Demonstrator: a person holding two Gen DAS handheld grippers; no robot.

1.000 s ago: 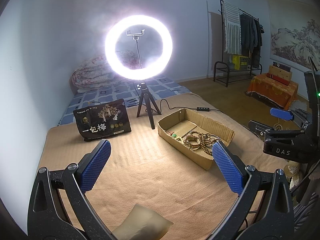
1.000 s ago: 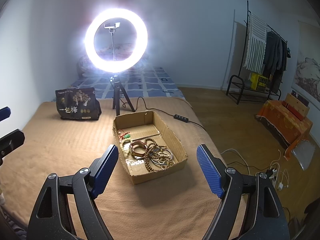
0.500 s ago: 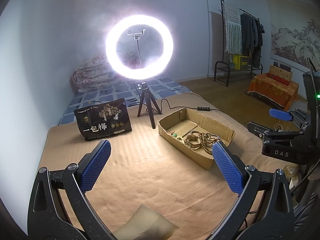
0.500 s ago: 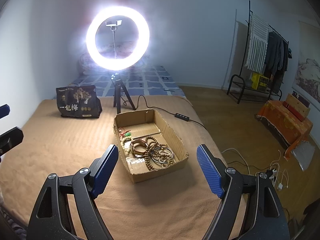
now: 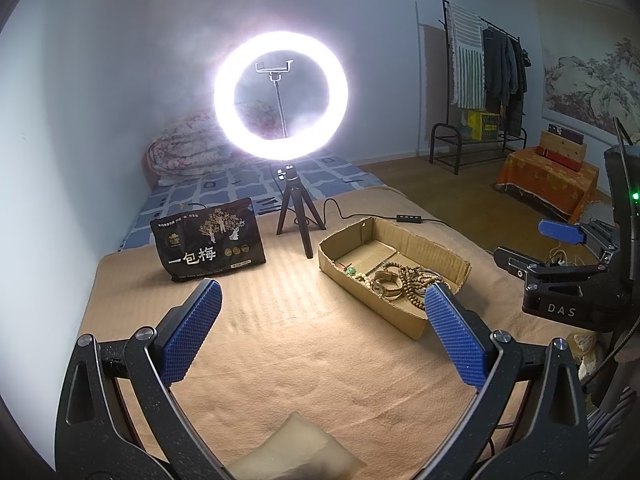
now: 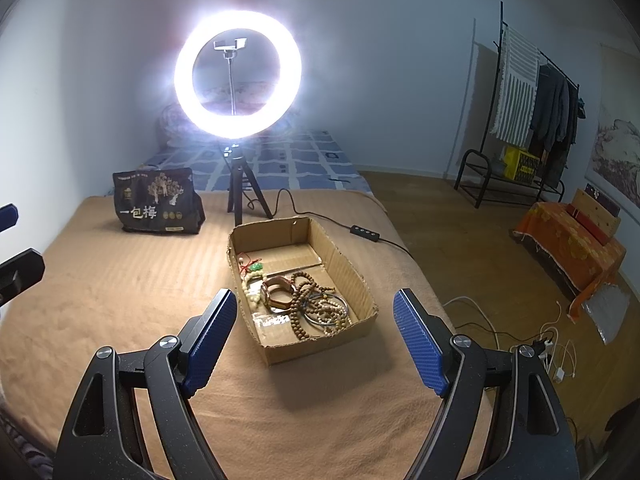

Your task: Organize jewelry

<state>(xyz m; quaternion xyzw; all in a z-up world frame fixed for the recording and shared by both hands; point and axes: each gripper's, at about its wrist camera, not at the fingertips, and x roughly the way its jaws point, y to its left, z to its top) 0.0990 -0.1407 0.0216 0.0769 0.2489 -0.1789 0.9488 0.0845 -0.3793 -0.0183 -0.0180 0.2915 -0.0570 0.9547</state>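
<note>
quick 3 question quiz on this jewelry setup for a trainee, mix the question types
1. True or false: the right gripper holds a bracelet.
2. Where does the jewelry lie? A) loose on the blanket B) in the cardboard box C) on the black bag
3. Fill in: behind the box stands a lit ____ light on a tripod.

Key
1. False: both it and the left gripper are open and empty.
2. B
3. ring
</note>
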